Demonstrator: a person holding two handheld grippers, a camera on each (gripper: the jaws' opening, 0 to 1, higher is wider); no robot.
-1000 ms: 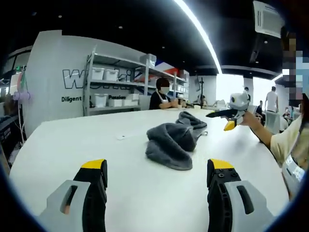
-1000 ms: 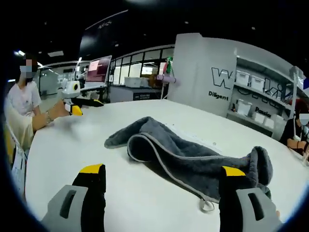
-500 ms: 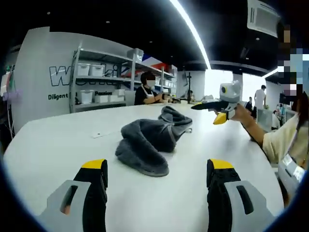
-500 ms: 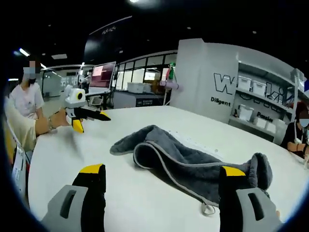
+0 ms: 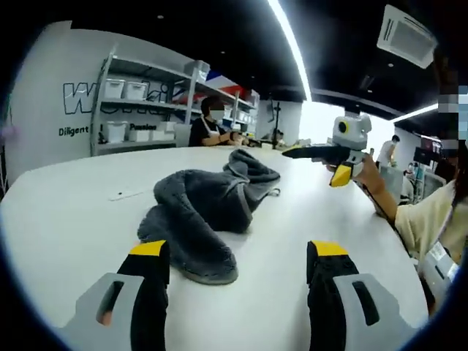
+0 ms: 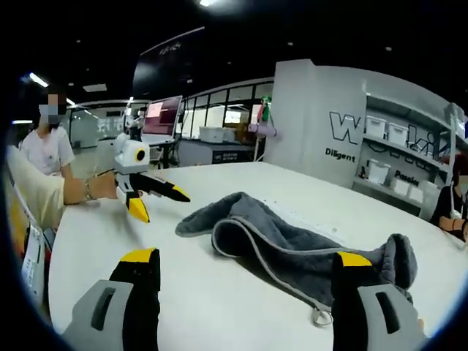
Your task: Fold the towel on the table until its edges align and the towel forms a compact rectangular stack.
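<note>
A grey towel (image 5: 197, 212) lies crumpled in a long heap on the white table (image 5: 66, 219). My left gripper (image 5: 238, 252) is open just above the table, its left jaw close to the towel's near end and nothing between the jaws. My right gripper (image 5: 314, 164) hovers open beyond the towel's far end, held by a hand. In the right gripper view the towel (image 6: 292, 245) stretches from centre to right, with its pale hem and a small hang loop (image 6: 320, 316) showing. My right gripper (image 6: 246, 257) is open there, and my left gripper (image 6: 160, 203) hangs open to the left of the towel.
Shelves with white bins (image 5: 124, 95) stand behind the table, and a person (image 5: 208, 124) sits at its far side. A monitor (image 6: 162, 117) and desks are further back. The table (image 6: 219, 292) has bare white surface around the towel.
Both grippers have come closer to the towel: it looms larger in the left gripper view, almost at the left jaw. The towel lies as before, and both grippers stay open.
</note>
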